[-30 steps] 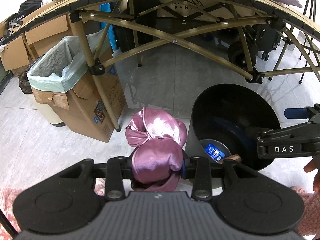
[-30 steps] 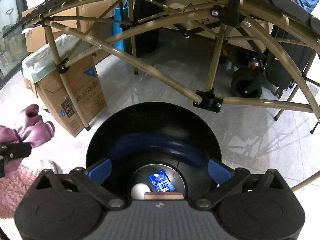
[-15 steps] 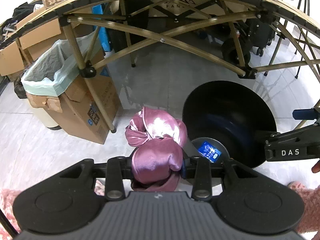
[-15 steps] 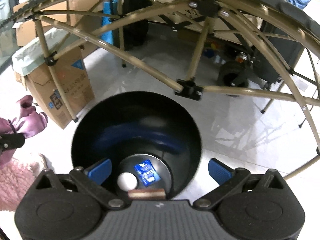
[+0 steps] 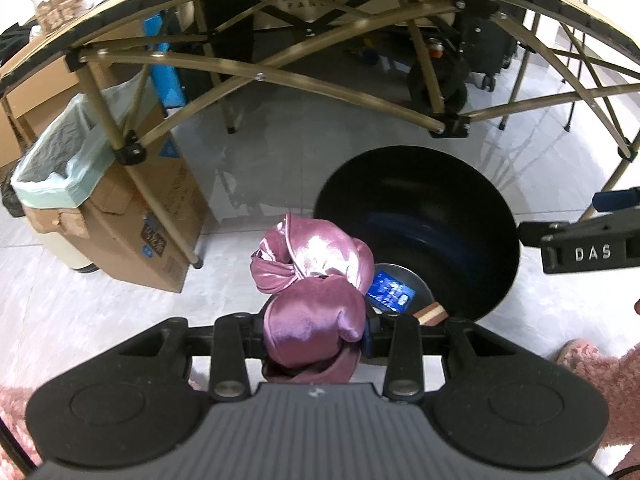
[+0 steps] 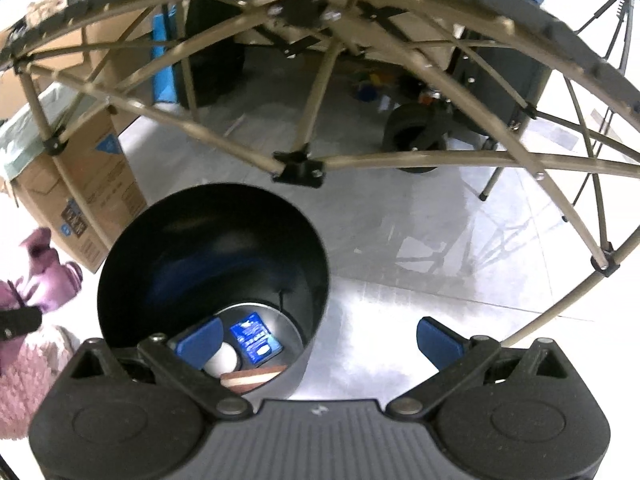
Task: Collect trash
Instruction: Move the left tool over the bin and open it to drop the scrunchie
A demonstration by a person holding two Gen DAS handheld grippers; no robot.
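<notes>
Black bin (image 6: 168,240) holds blue packet (image 6: 255,337), white ball (image 6: 221,362), wooden block (image 6: 252,378).

It looks like a storage or work room: pale floor tiles (image 5: 280,168), cardboard boxes (image 5: 132,220) at the left, a folding bench frame (image 5: 256,76) above, a tripod (image 5: 572,40) at upper right.

In the left wrist view, the bundle of cloth (image 5: 316,312) sits low at centre between the left gripper's (image 5: 314,330) fingers; the bin (image 5: 416,232) stands just right of it on the floor; a packet (image 5: 390,292) lies in the bin's bottom; the lined cardboard box (image 5: 120,216) stands at the left, behind a table leg (image 5: 136,172); the right gripper (image 5: 580,248) enters from the right edge; the folding table (image 5: 320,0) arches across the top.
</notes>
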